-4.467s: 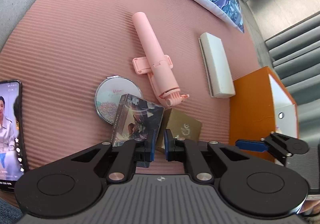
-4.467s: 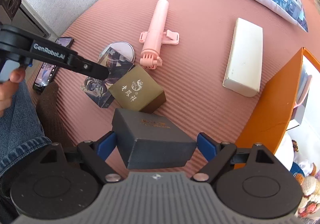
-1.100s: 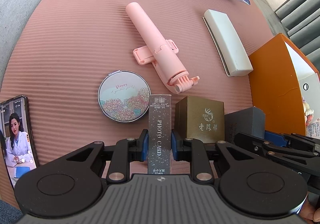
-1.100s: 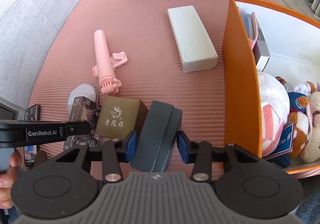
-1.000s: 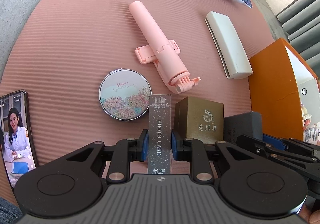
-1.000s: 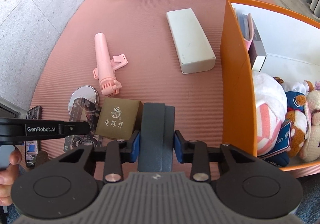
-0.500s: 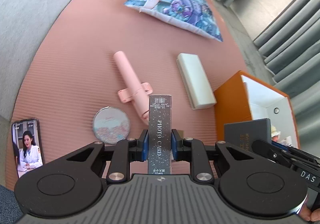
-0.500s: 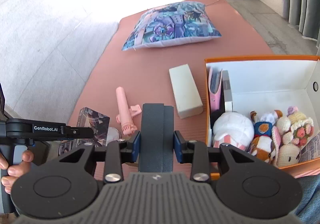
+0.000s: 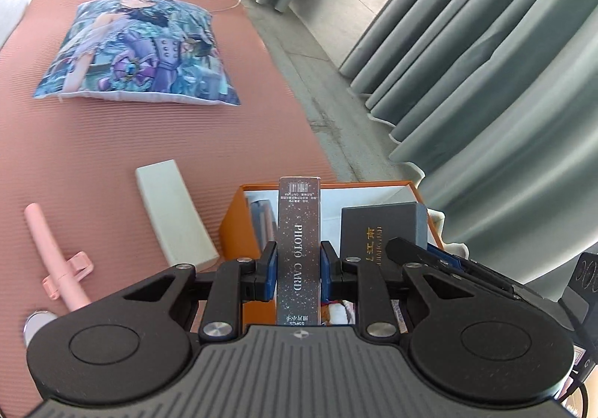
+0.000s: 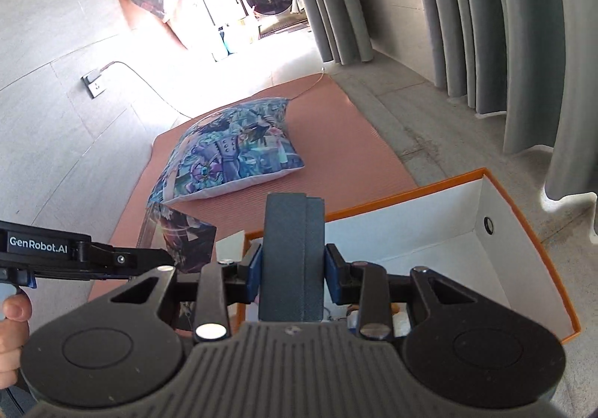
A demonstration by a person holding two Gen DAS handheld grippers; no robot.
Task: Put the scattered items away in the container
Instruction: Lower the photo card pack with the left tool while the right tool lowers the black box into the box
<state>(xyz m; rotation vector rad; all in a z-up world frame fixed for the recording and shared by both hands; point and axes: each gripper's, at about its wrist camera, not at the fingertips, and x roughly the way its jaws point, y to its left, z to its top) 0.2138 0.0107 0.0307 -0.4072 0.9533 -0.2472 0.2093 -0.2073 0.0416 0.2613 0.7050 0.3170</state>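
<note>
My left gripper (image 9: 299, 270) is shut on a silver photo card box (image 9: 299, 231), held upright over the near edge of the orange container (image 9: 233, 220). My right gripper (image 10: 292, 274) is shut on a dark grey box (image 10: 293, 253), held on edge above the orange container (image 10: 523, 261). The grey box also shows in the left wrist view (image 9: 381, 231), to the right of the photo card box. The photo card box also shows in the right wrist view (image 10: 179, 235), at the left.
A white box (image 9: 173, 210), a pink selfie stick (image 9: 56, 261) and a round compact mirror (image 9: 35, 321) lie on the pink mat (image 9: 93, 141). A printed pillow (image 9: 138, 52) lies farther back. Grey curtains (image 9: 467, 81) hang at the right. Plush toys are partly visible inside the container.
Both grippers have risen and moved forward to the orange container, each still holding its box. The views have tilted up toward the curtains and the far floor.
</note>
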